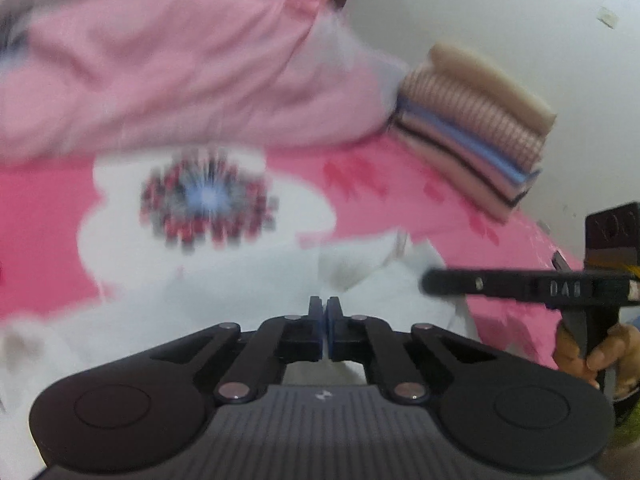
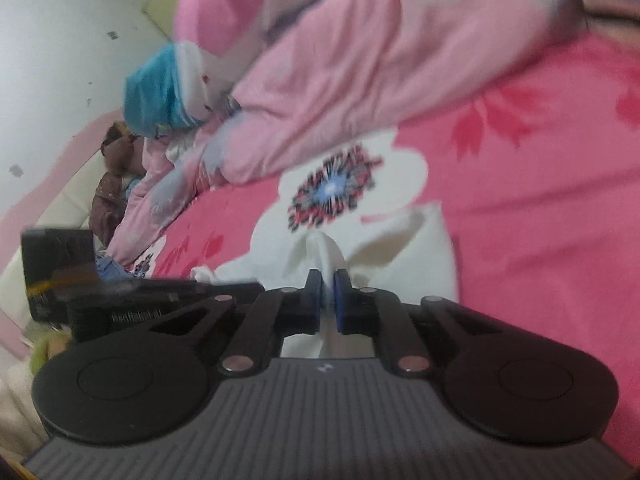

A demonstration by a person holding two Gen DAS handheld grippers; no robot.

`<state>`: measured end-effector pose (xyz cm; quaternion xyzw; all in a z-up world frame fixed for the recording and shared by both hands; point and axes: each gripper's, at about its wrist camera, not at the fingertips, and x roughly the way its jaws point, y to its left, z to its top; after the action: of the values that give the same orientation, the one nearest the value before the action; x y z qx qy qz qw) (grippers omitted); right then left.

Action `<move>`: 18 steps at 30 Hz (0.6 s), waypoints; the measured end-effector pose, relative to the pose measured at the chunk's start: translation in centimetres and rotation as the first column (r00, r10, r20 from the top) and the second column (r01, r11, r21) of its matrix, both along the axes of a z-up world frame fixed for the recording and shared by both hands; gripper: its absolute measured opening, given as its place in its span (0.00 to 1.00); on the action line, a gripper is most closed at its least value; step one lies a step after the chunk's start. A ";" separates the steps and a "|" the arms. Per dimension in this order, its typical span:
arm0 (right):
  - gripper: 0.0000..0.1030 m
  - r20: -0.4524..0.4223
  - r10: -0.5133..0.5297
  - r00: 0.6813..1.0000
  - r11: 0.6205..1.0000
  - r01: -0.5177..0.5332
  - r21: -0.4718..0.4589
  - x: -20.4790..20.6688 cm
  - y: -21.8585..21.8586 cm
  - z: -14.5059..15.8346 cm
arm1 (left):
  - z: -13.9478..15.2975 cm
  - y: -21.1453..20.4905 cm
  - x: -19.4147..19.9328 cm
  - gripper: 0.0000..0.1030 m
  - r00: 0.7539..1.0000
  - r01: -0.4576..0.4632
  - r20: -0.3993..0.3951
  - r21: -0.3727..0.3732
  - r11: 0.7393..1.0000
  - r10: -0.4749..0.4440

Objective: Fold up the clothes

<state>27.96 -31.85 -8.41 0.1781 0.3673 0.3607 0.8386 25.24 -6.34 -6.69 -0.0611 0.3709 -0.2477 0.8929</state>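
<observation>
We observed a white garment (image 1: 248, 280) lying crumpled on a pink bedsheet (image 1: 44, 216) printed with large white flowers, its cloth soft, unpatterned and gathered into loose folds directly ahead of both grippers. In the left wrist view the left gripper (image 1: 324, 307) had its blue pads drawn together over the white cloth; blur kept us from telling whether any fabric was pinched between them. In the right wrist view the right gripper (image 2: 325, 286) was closed on a raised ridge of the white garment (image 2: 324, 248), which stood up in a narrow peak between the pads and fanned out beyond them. Each gripper appeared at the edge of the other's view as a black bar (image 1: 520, 286), and a person's hand (image 1: 600, 354) clasped the right one's handle. Behind the garment lay a rumpled pale pink quilt (image 1: 160, 68), close to its far edge. To the right in the left wrist view, a stack of folded clothes (image 1: 476, 128) in beige, check, blue and stripes sat on the bedsheet near the white wall (image 1: 500, 8), well apart from the garment. In the right wrist view a teal and white bundle (image 2: 160, 92) and a brown item (image 2: 112, 184) rested at the quilt's far end.
</observation>
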 end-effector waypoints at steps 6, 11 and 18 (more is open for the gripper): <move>0.05 0.082 -0.003 0.997 0.998 0.008 -0.061 0.5 0.1 -0.7 | -0.1 -2.1 1.1 0.02 0.992 0.038 0.117 0.117 0.992 -0.052; 0.06 0.079 -0.017 0.997 0.993 0.026 -0.119 1.2 0.4 -2.0 | -2.2 -3.7 1.8 0.04 0.983 0.065 0.152 0.228 0.971 -0.101; 0.06 0.094 -0.069 0.993 0.982 0.084 -0.171 0.8 0.1 -2.4 | -1.3 -1.7 1.5 0.38 0.991 0.015 0.130 0.134 0.991 -0.033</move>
<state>28.75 -31.72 -10.82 0.1020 0.3531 0.3021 0.8796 26.73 -8.05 -8.02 0.0196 0.3273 -0.2367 0.9146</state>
